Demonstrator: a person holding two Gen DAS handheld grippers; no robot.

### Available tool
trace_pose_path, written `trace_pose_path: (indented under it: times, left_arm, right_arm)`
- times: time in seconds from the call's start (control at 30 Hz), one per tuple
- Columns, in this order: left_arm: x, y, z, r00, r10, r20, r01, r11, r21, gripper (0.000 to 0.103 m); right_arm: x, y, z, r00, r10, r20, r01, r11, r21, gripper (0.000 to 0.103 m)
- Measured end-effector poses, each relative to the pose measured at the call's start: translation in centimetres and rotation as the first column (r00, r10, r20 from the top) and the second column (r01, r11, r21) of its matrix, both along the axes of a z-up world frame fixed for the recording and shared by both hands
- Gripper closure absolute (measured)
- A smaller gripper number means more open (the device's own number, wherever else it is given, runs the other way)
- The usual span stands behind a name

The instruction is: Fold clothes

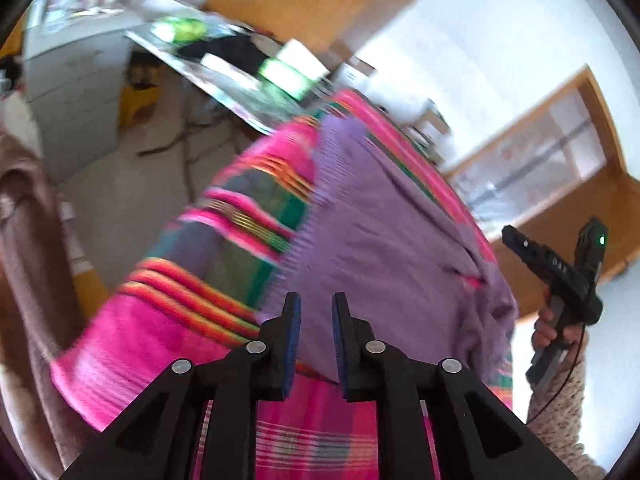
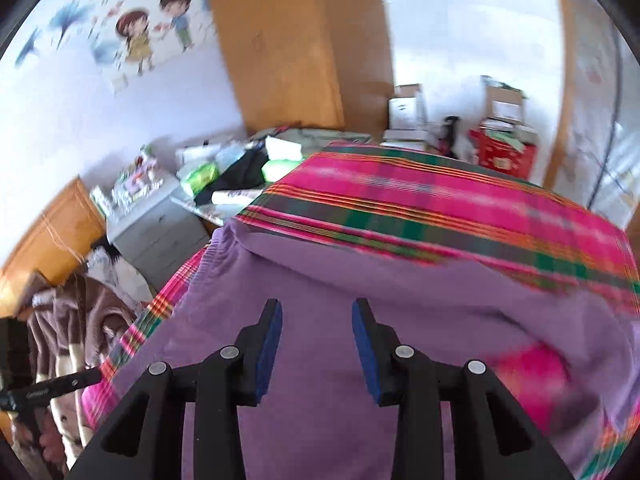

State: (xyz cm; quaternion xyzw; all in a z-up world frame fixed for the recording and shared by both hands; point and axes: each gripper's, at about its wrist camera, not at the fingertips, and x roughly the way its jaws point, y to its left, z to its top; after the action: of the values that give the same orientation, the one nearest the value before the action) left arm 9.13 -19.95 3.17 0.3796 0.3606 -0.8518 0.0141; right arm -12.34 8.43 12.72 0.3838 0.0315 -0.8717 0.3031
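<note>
The left hand-held gripper [image 1: 316, 312] is seen with its jaws parted by a narrow gap; nothing is pinched between the blue pads, and the purple garment [image 1: 384, 240] lies just beyond and beneath the fingertips. Whether the tips brush the cloth cannot be told through the blur. The garment is spread over a bed covered by a pink plaid blanket [image 1: 132, 344], which shows to the left of this gripper and below it.

To the far right of the left gripper, the right hand-held gripper [image 1: 560, 264] is seen held up clear of the bed in the person's right hand [image 1: 550, 330], with a speckled sleeve [image 1: 560, 400] below it.

In the right wrist view, the right hand-held gripper [image 2: 316, 320] is shown with its jaws spread wider, and no cloth is caught between them. The purple garment [image 2: 320, 280] fills the space under and ahead of the fingers, with a ribbed edge at its far left corner. Beyond it, the pink plaid blanket [image 2: 440, 188] stretches away from the gripper.

To the left of this gripper a brown fleecy garment [image 2: 80, 320] is heaped, and farther ahead on the left a cluttered worktop [image 2: 208, 204] and a grey drawer unit [image 2: 156, 232] are seen. Cardboard boxes [image 2: 408, 112] are stacked past the far edge of the bed.
</note>
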Motion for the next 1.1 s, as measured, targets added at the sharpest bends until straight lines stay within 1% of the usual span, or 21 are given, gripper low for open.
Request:
trace_pose_path:
  times: [0.07,0.13,0.2,0.27,0.3,0.33,0.43,0.5,0.53,0.63,0.67,0.77,0.83,0.9,0.93,1.0,1.07,1.1]
  left_arm:
    - [-0.9,1.6,0.3,0.998,-0.054,-0.012,0.054,0.999,-0.01,0.077]
    - [-1.9,3.2,0.3,0.993,-0.121,-0.01,0.121,0.993,0.002,0.077]
    - [-3.1,5.1,0.2,0.982,-0.187,-0.004,0.187,0.982,0.019,0.077]
    - [-3.8,7.4,0.2,0.968,-0.25,-0.001,0.25,0.968,0.002,0.077]
    - [-4.1,8.6,0.3,0.959,-0.284,0.003,0.284,0.959,-0.011,0.077]
    - [-4.5,9.7,0.3,0.95,-0.313,0.007,0.313,0.95,-0.015,0.077]
    - [-5.8,12.8,0.2,0.919,-0.393,0.016,0.393,0.919,-0.017,0.077]
    - [-6.3,14.4,0.0,0.904,-0.428,0.023,0.428,0.903,-0.026,0.077]
    - [-6.6,15.1,-0.1,0.896,-0.443,0.028,0.443,0.896,-0.029,0.077]
    - [-7.2,16.3,-0.6,0.886,-0.462,0.043,0.464,0.886,-0.025,0.077]
    - [-7.4,16.6,-0.7,0.886,-0.461,0.052,0.462,0.886,-0.029,0.077]
    - [-7.9,17.0,-1.0,0.891,-0.449,0.068,0.452,0.891,-0.039,0.077]
    - [-8.2,17.2,-1.2,0.892,-0.445,0.076,0.449,0.892,-0.045,0.077]
    - [-8.8,17.7,-1.5,0.891,-0.444,0.093,0.449,0.892,-0.045,0.077]
    - [-9.1,18.0,-1.7,0.888,-0.449,0.097,0.455,0.89,-0.042,0.077]
    - [-9.5,18.7,-1.9,0.878,-0.468,0.101,0.473,0.881,-0.031,0.077]
    - [-10.0,19.6,-2.1,0.869,-0.484,0.104,0.489,0.872,-0.03,0.077]
    - [-10.1,19.9,-2.2,0.868,-0.485,0.107,0.491,0.87,-0.034,0.077]
  right_arm:
    - [2.3,3.4,0.2,0.998,-0.058,-0.027,0.057,0.998,-0.014,0.065]
    - [4.1,5.9,0.1,0.993,-0.107,-0.052,0.107,0.994,-0.008,0.063]
    - [5.7,8.5,-0.5,0.984,-0.166,-0.066,0.165,0.986,-0.011,0.059]
    - [7.1,11.2,-1.3,0.972,-0.225,-0.071,0.225,0.974,-0.016,0.056]
    - [7.7,12.4,-2.0,0.966,-0.251,-0.057,0.251,0.968,-0.022,0.053]
    - [8.1,13.5,-3.0,0.963,-0.267,-0.028,0.267,0.963,-0.023,0.053]
    - [8.9,14.7,-4.7,0.956,-0.293,0.006,0.293,0.956,-0.024,0.052]
    - [9.4,15.1,-5.5,0.955,-0.293,0.03,0.295,0.954,-0.058,0.052]
    - [9.7,14.9,-5.9,0.959,-0.278,0.051,0.282,0.955,-0.097,0.051]
    - [10.8,13.7,-6.8,0.976,-0.215,0.046,0.219,0.967,-0.131,0.047]
    - [11.0,13.3,-7.0,0.976,-0.215,0.032,0.217,0.97,-0.107,0.047]
    - [11.5,13.5,-7.4,0.949,-0.315,-0.01,0.314,0.949,-0.032,0.047]
    - [11.8,15.2,-7.5,0.929,-0.371,-0.016,0.369,0.926,-0.078,0.047]
    - [11.5,16.2,-7.9,0.918,-0.395,0.024,0.395,0.912,-0.11,0.045]
    - [11.1,16.4,-8.2,0.917,-0.396,0.046,0.399,0.911,-0.108,0.045]
    - [10.2,16.2,-8.5,0.909,-0.414,0.047,0.416,0.907,-0.065,0.045]
    - [9.8,16.7,-8.4,0.869,-0.495,0.009,0.495,0.868,-0.03,0.045]
    - [9.5,17.3,-8.4,0.857,-0.515,0.016,0.515,0.856,-0.057,0.045]
